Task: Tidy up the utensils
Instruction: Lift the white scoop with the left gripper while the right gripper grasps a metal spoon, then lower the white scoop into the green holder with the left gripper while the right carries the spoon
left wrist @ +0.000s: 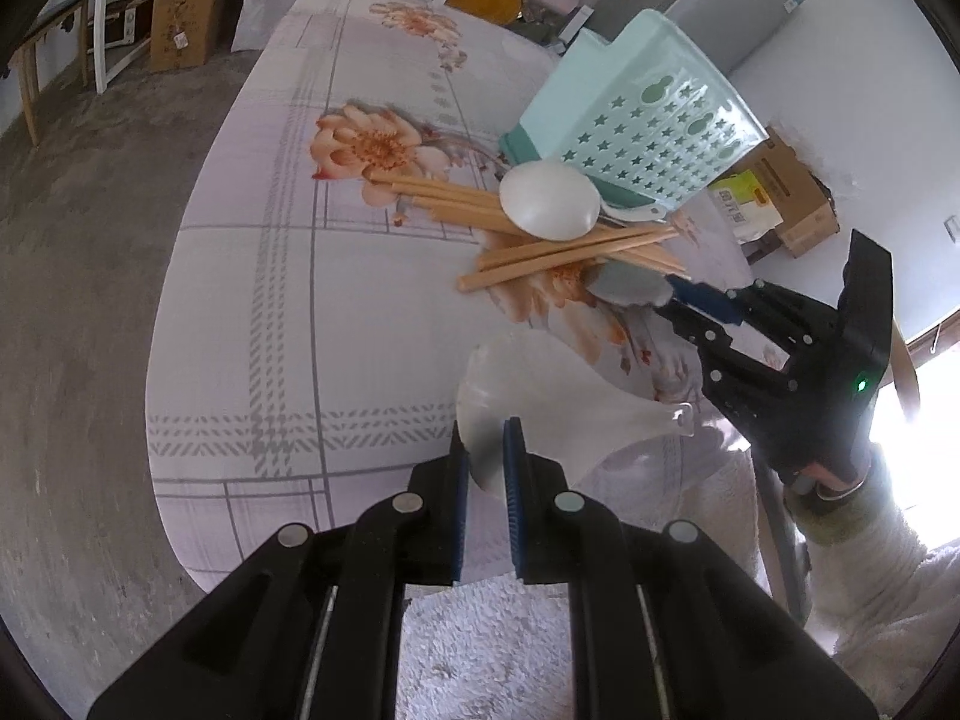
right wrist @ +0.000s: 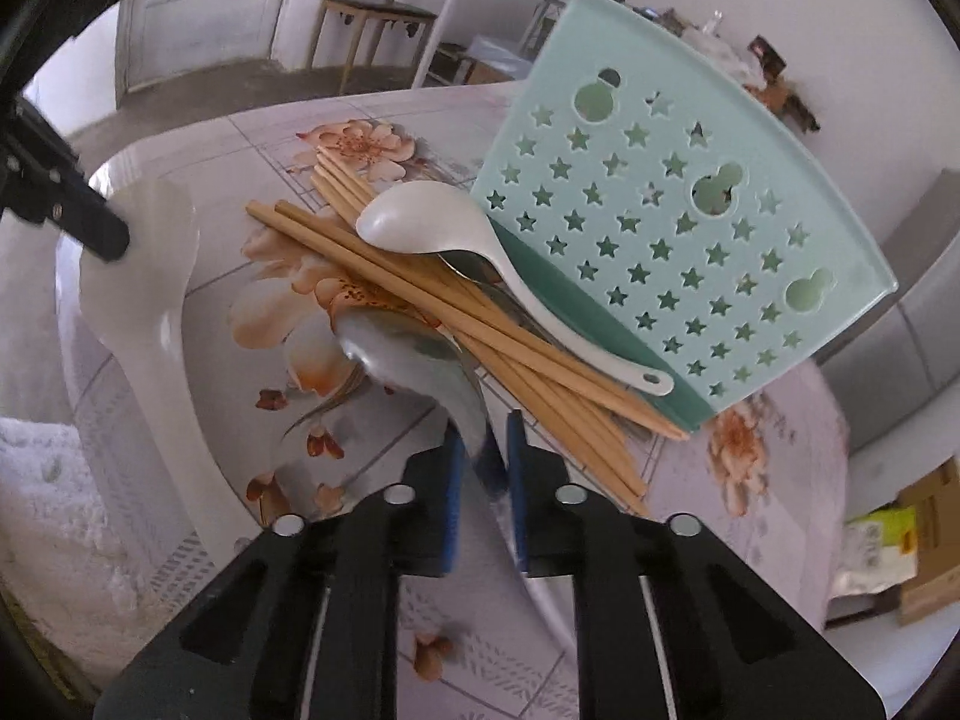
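My left claw [left wrist: 485, 468] clenches the paddle [left wrist: 534, 396], my right claw [right wrist: 483, 468] the metal spoon [right wrist: 414, 360], lifting both clear for the holder [right wrist: 678, 228].

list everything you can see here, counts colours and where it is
utensil holder: one, mint green with star holes, lying on its side at the far end of the pile
chopsticks: several, tan wood, loose heap on the cloth
white spoon: one, lying on the chopsticks against the holder
rice paddle: one, translucent white, held in left gripper
metal spoon: one, silver, held in right gripper
tablecloth: one, pale floral
cardboard box: one, brown, on the floor
wooden chair: one, background
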`<state>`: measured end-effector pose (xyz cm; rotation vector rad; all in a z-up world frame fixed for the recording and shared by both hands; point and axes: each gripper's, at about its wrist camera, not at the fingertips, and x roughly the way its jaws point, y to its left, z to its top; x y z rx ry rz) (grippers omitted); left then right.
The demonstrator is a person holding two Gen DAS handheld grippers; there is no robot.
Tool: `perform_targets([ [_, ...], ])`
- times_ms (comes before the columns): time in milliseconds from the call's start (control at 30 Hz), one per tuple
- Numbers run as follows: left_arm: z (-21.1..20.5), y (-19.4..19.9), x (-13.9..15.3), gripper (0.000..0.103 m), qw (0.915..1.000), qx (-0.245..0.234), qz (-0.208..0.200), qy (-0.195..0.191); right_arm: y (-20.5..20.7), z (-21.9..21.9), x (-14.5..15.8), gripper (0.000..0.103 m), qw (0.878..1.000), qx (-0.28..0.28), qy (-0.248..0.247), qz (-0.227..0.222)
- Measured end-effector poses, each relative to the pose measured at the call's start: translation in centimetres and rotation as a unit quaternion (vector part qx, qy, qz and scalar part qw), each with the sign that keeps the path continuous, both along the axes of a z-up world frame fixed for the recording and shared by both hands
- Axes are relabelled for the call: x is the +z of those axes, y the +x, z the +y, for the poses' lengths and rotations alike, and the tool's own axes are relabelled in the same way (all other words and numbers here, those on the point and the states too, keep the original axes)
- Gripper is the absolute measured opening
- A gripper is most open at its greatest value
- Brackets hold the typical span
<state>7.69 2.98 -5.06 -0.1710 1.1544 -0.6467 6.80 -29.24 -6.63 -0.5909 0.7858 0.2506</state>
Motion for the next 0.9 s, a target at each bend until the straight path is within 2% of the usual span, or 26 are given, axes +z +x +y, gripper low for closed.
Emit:
perform_targets([
  [100, 0.1, -0.3, 0.6, 0.01, 0.9997, -0.007, -0.021, 0.001, -0.3, 0.0, -0.1, 0.002, 1.0, -0.002, -0.021, -0.009],
  [233, 0.1, -0.9, 1.8, 0.008, 0.9982, -0.009, -0.058, 0.006, -1.6, -0.7, 0.6, 0.002, 1.0, -0.011, -0.016, -0.021],
  [367, 0.3, -1.5, 3.9, 0.004, 0.9952, 0.003, -0.097, -0.009, -2.9, -2.4, 2.0, 0.002, 0.998, -0.044, 0.02, -0.044],
  [500, 0.7, -2.2, 6.8, 0.001, 0.9889, 0.002, -0.147, -0.022, -3.9, -4.4, 3.2, 0.002, 0.991, -0.091, 0.072, -0.066],
  [567, 0.5, -2.5, 8.4, 0.001, 0.9834, -0.002, -0.181, -0.015, -4.3, -5.1, 3.6, 0.002, 0.986, -0.115, 0.095, -0.076],
  [733, 0.6, -2.1, 13.3, 0.001, 0.9672, 0.011, -0.252, -0.028, -5.3, -6.8, 4.7, 0.002, 0.968, -0.163, 0.162, -0.103],
  [833, -0.1, -1.1, 16.8, 0.001, 0.9515, 0.02, -0.307, -0.015, -6.0, -7.7, 5.6, 0.002, 0.958, -0.177, 0.194, -0.119],
  [900, -1.0, -0.3, 19.0, 0.001, 0.9381, 0.03, -0.345, 0.007, -6.3, -8.1, 6.3, 0.002, 0.952, -0.181, 0.208, -0.131],
])
